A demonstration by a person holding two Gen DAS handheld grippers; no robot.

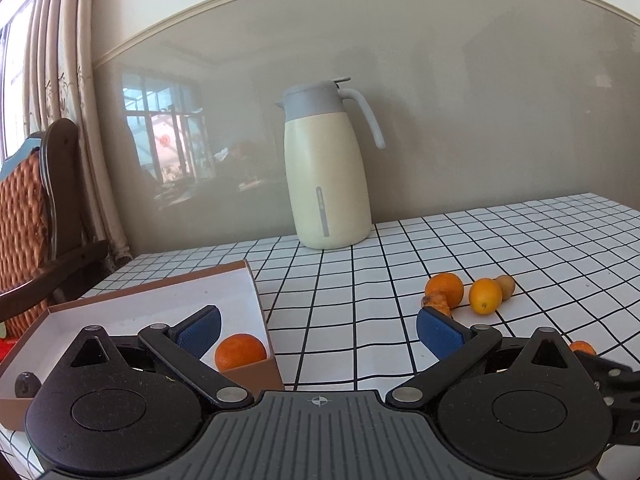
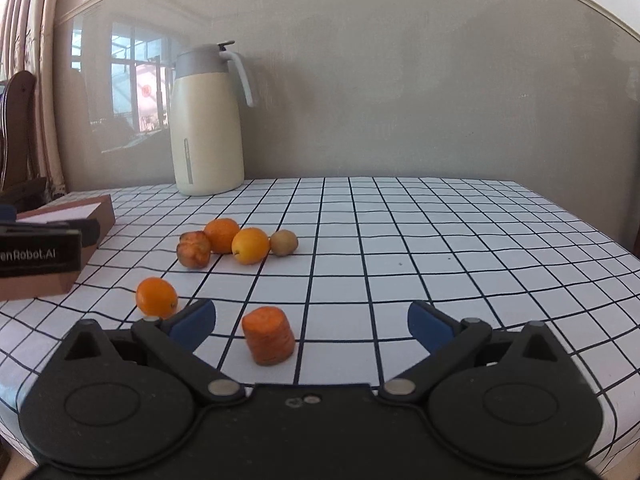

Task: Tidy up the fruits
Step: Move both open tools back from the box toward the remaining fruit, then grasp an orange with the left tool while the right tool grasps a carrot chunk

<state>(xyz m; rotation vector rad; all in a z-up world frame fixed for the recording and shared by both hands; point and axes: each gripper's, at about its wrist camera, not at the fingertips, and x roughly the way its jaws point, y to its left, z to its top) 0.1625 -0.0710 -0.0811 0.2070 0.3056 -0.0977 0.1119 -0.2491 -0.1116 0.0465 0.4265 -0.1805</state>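
The left gripper (image 1: 318, 330) stood wide open and empty, its blue pads (image 1: 200, 332) far apart; the left pad hung over the brown box (image 1: 248, 374) at nine o'clock. One orange (image 1: 240, 351) lay in that box's near corner, round and smooth. The right gripper (image 2: 312, 326) was likewise spread wide, holding nothing, with a carrot chunk (image 2: 269, 335) between its fingers but touching neither. The chunk stood upright, long axis vertical, cut face up, ridged and orange. A small orange (image 2: 156, 297) sat just beside the left finger at ten o'clock. Toward twelve o'clock clustered a knobbly carrot piece (image 2: 195, 249), another orange (image 2: 221, 234), a yellow citrus (image 2: 250, 245) and a brownish kiwi (image 2: 283, 242), touching in a row on the checked tablecloth (image 2: 440, 260)
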